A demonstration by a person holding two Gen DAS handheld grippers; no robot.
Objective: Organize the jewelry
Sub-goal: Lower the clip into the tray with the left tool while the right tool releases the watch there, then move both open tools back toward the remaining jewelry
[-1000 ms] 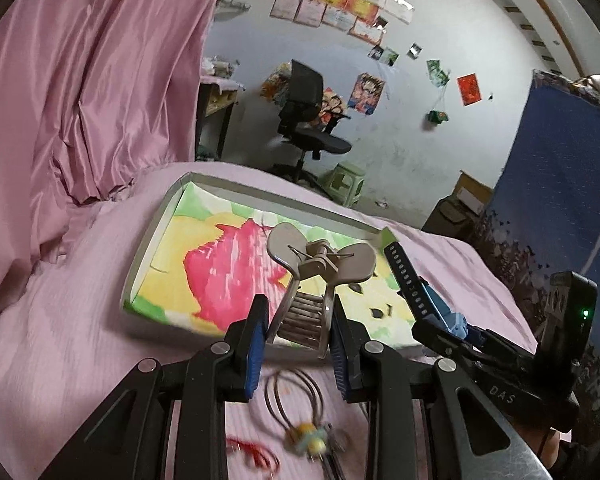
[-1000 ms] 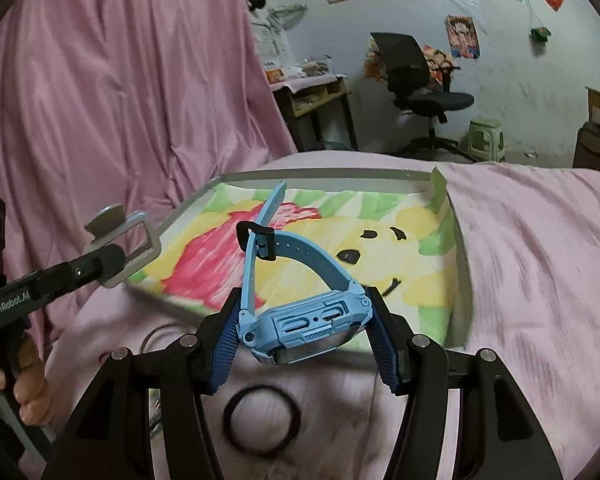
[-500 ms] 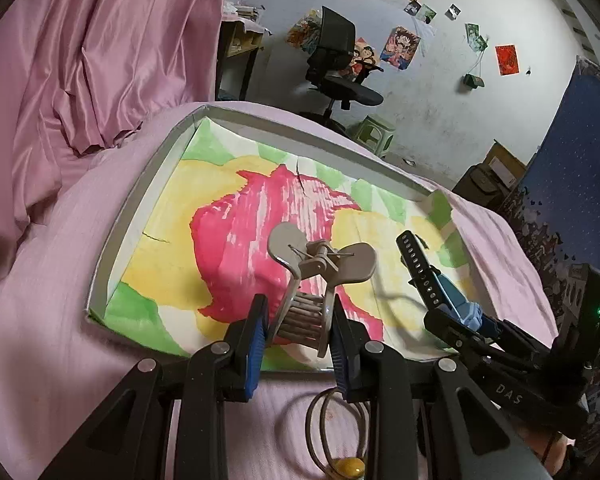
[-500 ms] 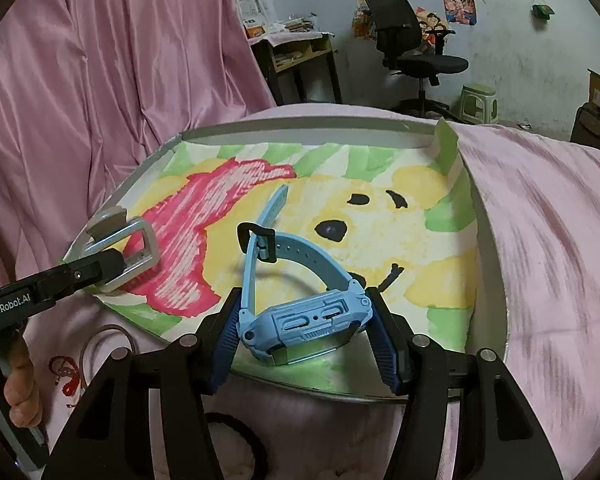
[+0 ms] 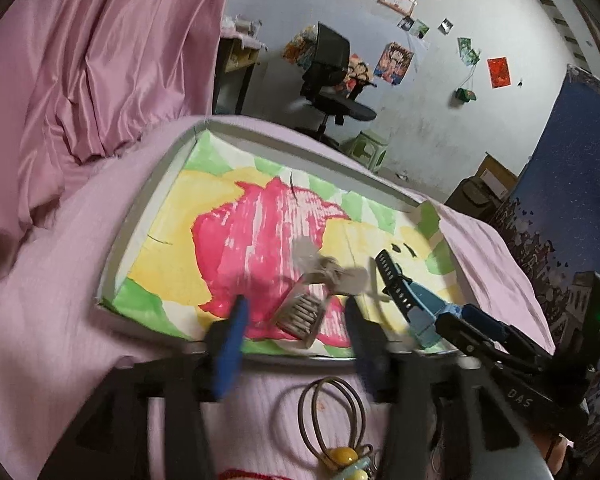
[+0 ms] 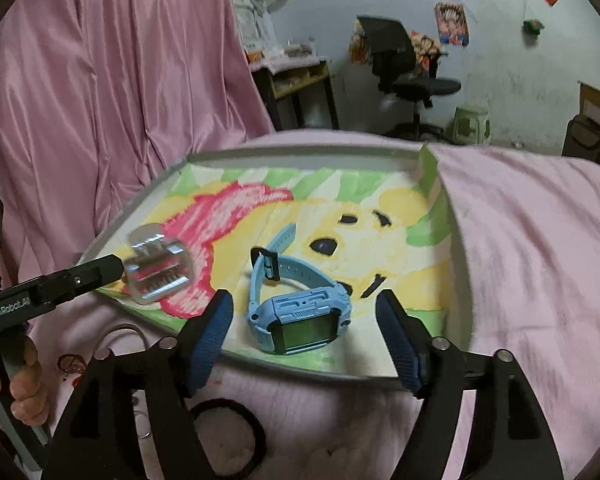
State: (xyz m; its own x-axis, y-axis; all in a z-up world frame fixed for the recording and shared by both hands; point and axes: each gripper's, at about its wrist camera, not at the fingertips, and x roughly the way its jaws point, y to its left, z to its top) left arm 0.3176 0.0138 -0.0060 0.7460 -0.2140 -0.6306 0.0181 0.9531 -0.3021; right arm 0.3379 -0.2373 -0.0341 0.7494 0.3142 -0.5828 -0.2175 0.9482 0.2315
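Note:
A shallow grey tray [image 5: 148, 200] [image 6: 300, 152], lined with a pink, yellow and green painting, lies on the pink bedsheet. My left gripper [image 5: 296, 312] is open at the tray's near edge. The silver claw hair clip [image 5: 304, 308] [image 6: 156, 276] sits loose between its spread fingers, blurred, low over the pink patch. My right gripper [image 6: 304, 304] is open too. The blue smartwatch [image 6: 300, 312] [image 5: 420, 312] lies on the tray floor between its pads, touching neither, screen towards me and strap arched up.
Brown hair ties with a yellow bead [image 5: 332, 412] lie on the sheet in front of the tray. A black hair tie [image 6: 228, 436] and a small red piece [image 6: 72, 368] lie there too. A hand [image 6: 24, 384] holds the left gripper. A pink curtain [image 5: 80, 60] hangs on the left.
Both grippers have opened: the left let go of the hair clip and the right let go of the watch, which now lies on the tray.

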